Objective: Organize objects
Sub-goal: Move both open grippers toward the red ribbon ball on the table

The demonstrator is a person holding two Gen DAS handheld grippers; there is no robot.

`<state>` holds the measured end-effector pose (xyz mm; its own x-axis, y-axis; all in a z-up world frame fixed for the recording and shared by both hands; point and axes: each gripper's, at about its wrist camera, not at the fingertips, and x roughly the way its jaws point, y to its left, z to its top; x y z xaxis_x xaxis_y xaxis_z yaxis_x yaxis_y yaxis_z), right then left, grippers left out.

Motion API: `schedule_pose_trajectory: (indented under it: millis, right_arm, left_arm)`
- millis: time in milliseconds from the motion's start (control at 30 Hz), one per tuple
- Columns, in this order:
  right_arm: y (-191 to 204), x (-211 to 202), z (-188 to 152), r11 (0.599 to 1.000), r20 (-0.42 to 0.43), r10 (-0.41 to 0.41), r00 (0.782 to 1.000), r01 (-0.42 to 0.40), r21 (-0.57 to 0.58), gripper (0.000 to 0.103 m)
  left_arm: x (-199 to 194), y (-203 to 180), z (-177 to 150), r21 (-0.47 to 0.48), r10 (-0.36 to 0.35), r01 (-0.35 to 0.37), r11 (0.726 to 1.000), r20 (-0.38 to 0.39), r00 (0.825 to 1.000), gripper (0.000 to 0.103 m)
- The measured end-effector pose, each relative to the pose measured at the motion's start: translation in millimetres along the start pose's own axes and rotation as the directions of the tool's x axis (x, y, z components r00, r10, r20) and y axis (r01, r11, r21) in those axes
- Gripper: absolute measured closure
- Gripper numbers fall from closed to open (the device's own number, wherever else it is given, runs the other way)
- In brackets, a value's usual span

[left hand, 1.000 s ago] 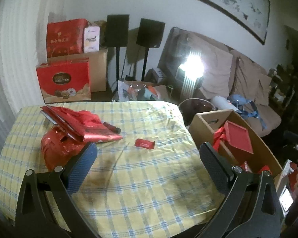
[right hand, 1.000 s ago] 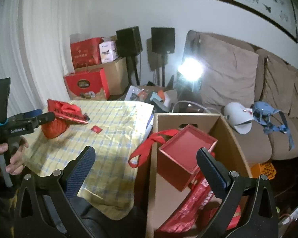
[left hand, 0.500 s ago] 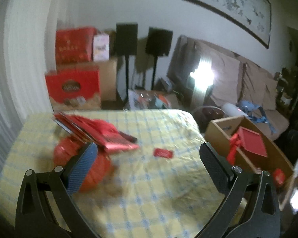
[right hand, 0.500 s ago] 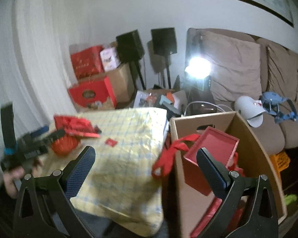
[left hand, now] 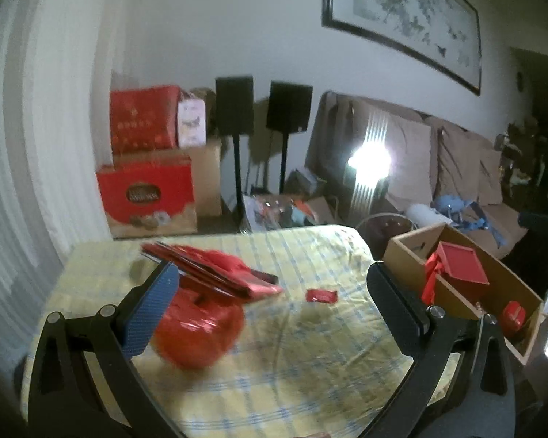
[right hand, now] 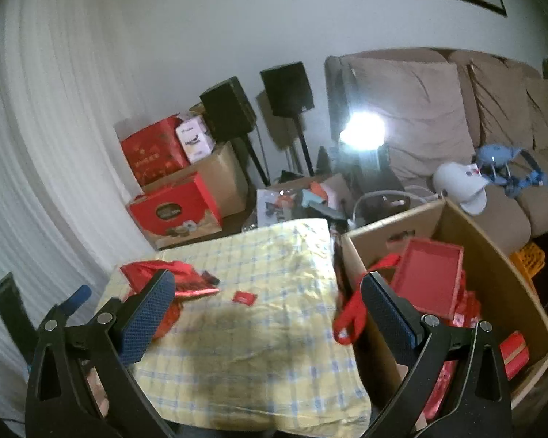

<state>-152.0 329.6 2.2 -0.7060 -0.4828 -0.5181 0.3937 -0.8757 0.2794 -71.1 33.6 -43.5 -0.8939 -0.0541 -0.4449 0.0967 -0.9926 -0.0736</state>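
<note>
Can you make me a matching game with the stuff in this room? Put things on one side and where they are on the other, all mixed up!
Things:
1. red bag
2. red box
3. white cap
4. small red packet

Places:
A. on the sofa
B. lying alone on the bare middle of the checked tablecloth
C. inside the cardboard box
D. on the table under a pile of flat red things

Pairs: 1-D, 2-C, 3-A, 4-B
</note>
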Motion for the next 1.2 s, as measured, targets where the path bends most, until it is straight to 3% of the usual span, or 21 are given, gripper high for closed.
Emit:
schedule_pose_trajectory:
  millis: [167,300,533,667,900,1067,1200]
  right_arm:
    - [48.0,-0.2,21.7,0.99,0.04,-0.003,0.999,0.009,-0.139,0.0]
    - [64.0,13.9,12.3,0.984,0.046,-0.023,0.999,0.031,-0.177,0.0]
    - [48.1,67.3,-24.5,0.993,-0.018,-0.003,1.0,0.001,-0.119,0.0]
    - [38.3,86.1,-37.7,0.99,-0.023,0.078,0.997,-0.08,-0.118,0.001]
    - [24.0,91.2,-52.4,0.986,0.023,0.135,0.991,-0.132,-0.107,0.0]
    - [16.5,97.8,-57.2,0.987,0.011,0.149,0.989,-0.148,-0.069,0.001]
    - [13.8,104.1,-62.2,0.989,-0.011,0.121,0.993,-0.122,-0.08,0.001]
  left_arm:
    - [-16.1,19.2,6.2,-0.003,0.012,-0.011,1.0,0.023,1.0,0.0]
    - [-18.3,35.9,4.5,-0.023,0.022,-0.021,0.999,0.024,0.999,0.0]
    - [-6.1,61.5,-9.0,-0.069,0.057,-0.058,0.996,-0.008,0.998,0.0]
    - [-0.1,76.7,-14.7,-0.098,0.086,-0.088,0.991,-0.023,0.996,0.0]
    - [8.0,92.6,-20.2,-0.111,0.214,-0.223,0.968,-0.086,0.973,0.0]
    - [18.0,104.1,-29.2,-0.173,0.207,-0.227,0.958,-0.127,0.97,0.0]
    - [25.7,109.0,-35.2,-0.209,0.156,-0.187,0.96,-0.156,0.975,0.0]
